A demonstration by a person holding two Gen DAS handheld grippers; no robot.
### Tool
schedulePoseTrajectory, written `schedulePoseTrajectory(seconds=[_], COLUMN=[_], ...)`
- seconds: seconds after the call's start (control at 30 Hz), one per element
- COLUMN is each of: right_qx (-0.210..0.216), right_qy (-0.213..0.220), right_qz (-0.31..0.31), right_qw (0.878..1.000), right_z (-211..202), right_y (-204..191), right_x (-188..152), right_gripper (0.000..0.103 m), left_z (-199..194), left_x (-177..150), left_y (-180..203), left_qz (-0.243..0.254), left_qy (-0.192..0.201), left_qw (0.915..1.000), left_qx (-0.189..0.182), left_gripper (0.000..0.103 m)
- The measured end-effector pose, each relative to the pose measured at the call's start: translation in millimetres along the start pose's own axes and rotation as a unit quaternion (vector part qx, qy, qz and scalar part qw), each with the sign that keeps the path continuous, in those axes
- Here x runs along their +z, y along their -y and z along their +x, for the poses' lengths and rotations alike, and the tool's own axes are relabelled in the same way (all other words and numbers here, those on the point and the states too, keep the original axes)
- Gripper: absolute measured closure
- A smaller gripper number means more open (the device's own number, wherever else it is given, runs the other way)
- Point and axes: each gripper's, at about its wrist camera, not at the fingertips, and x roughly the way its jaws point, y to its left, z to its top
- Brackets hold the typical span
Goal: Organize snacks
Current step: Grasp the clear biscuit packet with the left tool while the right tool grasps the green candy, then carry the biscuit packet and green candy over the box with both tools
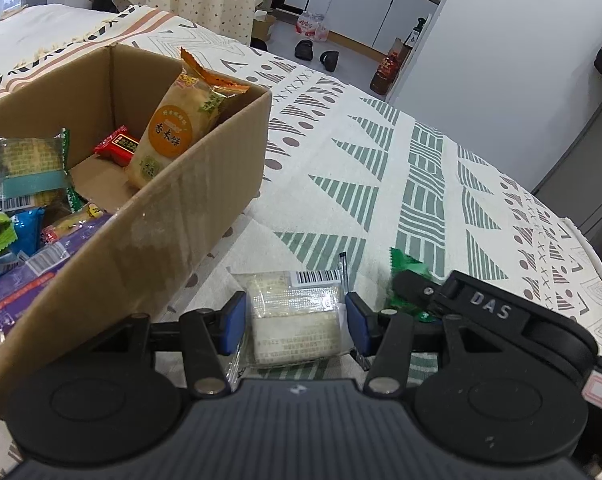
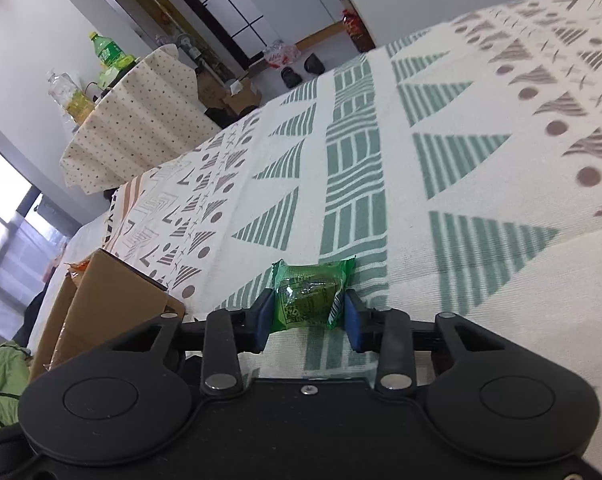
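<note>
On the patterned cloth, beside the box (image 1: 205,168) to its left, the left tool (image 1: 296,322) straddles a clear biscuit pack (image 1: 293,320), pads barely touching. Right view: the right tool (image 2: 305,318) brackets a green candy (image 2: 309,294), the box well left.

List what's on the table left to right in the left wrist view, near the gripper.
cardboard box → clear-wrapped white snack between the left gripper pads → green-wrapped snack → right gripper body marked DAS, all on the patterned tablecloth.
</note>
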Motion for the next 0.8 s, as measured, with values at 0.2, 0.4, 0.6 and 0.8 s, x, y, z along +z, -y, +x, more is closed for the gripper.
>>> schedulePoseTrajectory(seconds=[0.2, 0.4, 0.6, 0.8], right_qx=[-0.006, -0.013, -0.02, -0.048], right_qy=[0.016, 0.023, 0.039, 0.055], right_qz=[-0.001, -0.007, 0.016, 0.02], right_qw=[1.0, 1.0, 0.999, 0.997], right_z=[-26.0, -51.7, -81.3, -110.8], right_y=[-3.1, -7.8, -14.8, -29.8], right_x=[-3.1, -1.2, 0.0, 0.5], right_gripper=[0.067, 0.067, 0.067, 0.067], left_z=[-15.2, -36.0, -62.6, -86.6], left_x=[0.3, 3.9, 13.8, 24.4], left_y=[2.5, 6.3, 7.6, 5.9], left_qz=[0.01, 0.027, 0.033, 0.048], left_qy=[0.001, -0.002, 0.001, 0.002], left_qw=[0.9998, 0.9988, 0.9976, 0.9959], left_qx=[-0.019, -0.041, -0.061, -0.076], left_gripper=[0.051, 0.051, 0.051, 0.051])
